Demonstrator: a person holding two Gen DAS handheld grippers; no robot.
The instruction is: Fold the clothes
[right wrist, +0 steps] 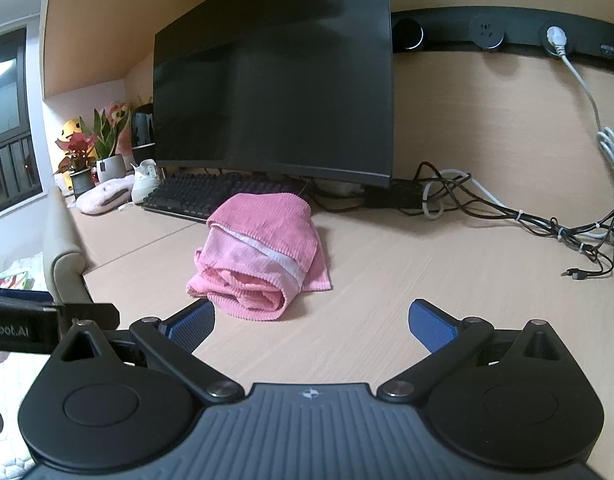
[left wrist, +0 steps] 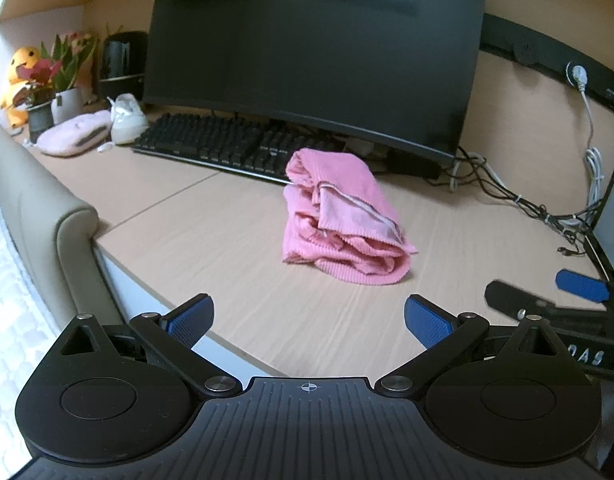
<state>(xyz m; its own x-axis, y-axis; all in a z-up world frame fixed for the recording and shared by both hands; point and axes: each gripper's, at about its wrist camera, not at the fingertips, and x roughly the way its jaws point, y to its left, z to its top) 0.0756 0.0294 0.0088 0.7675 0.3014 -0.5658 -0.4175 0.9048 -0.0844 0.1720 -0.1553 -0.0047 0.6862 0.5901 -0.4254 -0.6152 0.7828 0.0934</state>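
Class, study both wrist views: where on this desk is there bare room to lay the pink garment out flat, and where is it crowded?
Bare desk lies between the pink garment and the cables, and between the garment and both open grippers. Left of it, bare wood runs to the desk edge. The back is crowded: keyboard, monitor, shoe, plants.

pink ribbed garment (left wrist: 341,216) | folded bundle (pale lining showing) | lying on desk
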